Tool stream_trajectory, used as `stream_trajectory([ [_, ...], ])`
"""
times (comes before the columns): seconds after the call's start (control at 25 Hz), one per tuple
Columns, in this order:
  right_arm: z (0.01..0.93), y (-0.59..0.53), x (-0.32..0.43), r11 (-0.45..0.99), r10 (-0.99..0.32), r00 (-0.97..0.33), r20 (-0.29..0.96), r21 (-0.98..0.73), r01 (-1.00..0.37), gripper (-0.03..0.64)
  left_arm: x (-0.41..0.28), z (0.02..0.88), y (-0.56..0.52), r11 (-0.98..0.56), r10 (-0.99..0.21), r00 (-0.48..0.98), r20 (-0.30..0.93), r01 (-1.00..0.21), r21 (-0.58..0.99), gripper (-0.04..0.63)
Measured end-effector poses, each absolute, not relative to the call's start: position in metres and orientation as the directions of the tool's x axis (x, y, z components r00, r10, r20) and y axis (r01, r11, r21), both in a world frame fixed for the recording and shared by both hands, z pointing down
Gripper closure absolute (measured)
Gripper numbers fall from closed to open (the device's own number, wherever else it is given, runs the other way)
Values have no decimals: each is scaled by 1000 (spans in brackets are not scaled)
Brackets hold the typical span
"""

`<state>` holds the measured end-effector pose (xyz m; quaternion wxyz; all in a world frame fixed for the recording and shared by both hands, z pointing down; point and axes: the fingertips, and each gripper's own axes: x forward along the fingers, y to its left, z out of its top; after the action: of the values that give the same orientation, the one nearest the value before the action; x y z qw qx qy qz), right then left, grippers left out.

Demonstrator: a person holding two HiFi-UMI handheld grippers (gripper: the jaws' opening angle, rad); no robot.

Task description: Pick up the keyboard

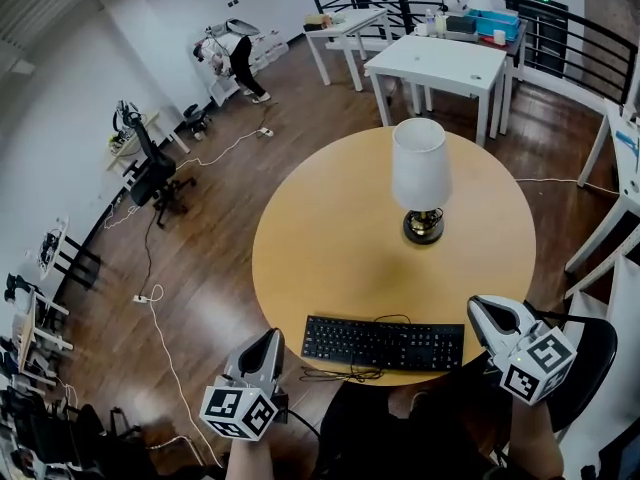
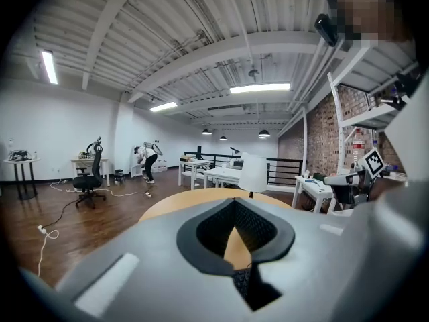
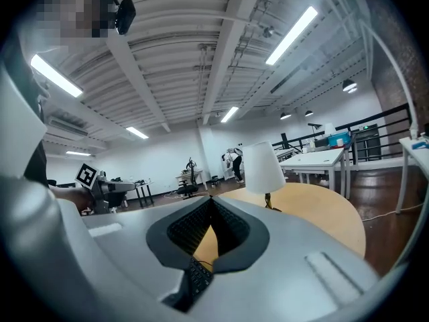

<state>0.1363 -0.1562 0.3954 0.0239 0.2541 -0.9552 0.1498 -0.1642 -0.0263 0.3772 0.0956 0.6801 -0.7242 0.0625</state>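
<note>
The left gripper (image 1: 268, 340) and right gripper (image 1: 482, 310), both closed and empty, are flanking the black keyboard (image 1: 383, 344), apparently lining up on its ends.

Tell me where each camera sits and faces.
Head view: on the person's head, looking steeply down at the table, keyboard and lamp; left tool and right tool show.
Left gripper view: on the left tool, facing across the table toward the lamp; its shut jaws fill the foreground.
Right gripper view: on the right tool, facing likewise; shut jaws show.
Shared: both gripper views catch the lamp, a bit of keyboard, and the other tool.
</note>
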Motion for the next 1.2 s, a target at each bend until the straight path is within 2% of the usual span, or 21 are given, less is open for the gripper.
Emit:
stream_trajectory([
  [0.12, 394, -166, 125, 809, -507, -853, 122, -275, -520, 615, -174, 374, -43, 12, -977, -5, 214, -999, 30, 456],
  [0.28, 393, -180, 89, 777, -560, -817, 136, -255, -575, 615, -224, 389, -72, -41, -973, 51, 227, -998, 47, 456],
  [0.48, 402, -202, 51, 658, -692, -703, 163, -259, -707, 615, -288, 422, -111, -174, -952, 192, 240, -980, 95, 454],
  [0.6, 404, -205, 11, 611, -723, -665, 185, -279, -741, 615, -334, 421, -138, -264, -930, 276, 243, -961, 81, 455],
  [0.72, 390, -206, -11, 552, -771, -607, 193, -274, -788, 615, -362, 440, -158, -324, -895, 351, 275, -936, 140, 455],
  [0.96, 409, -209, 4, 518, -779, -574, 250, -257, -816, 615, -346, 456, -175, -347, -873, 374, 312, -927, 141, 454],
  [1.2, 422, -209, 72, 556, -751, -611, 249, -260, -790, 615, -294, 469, -149, -206, -893, 259, 368, -962, 177, 454],
])
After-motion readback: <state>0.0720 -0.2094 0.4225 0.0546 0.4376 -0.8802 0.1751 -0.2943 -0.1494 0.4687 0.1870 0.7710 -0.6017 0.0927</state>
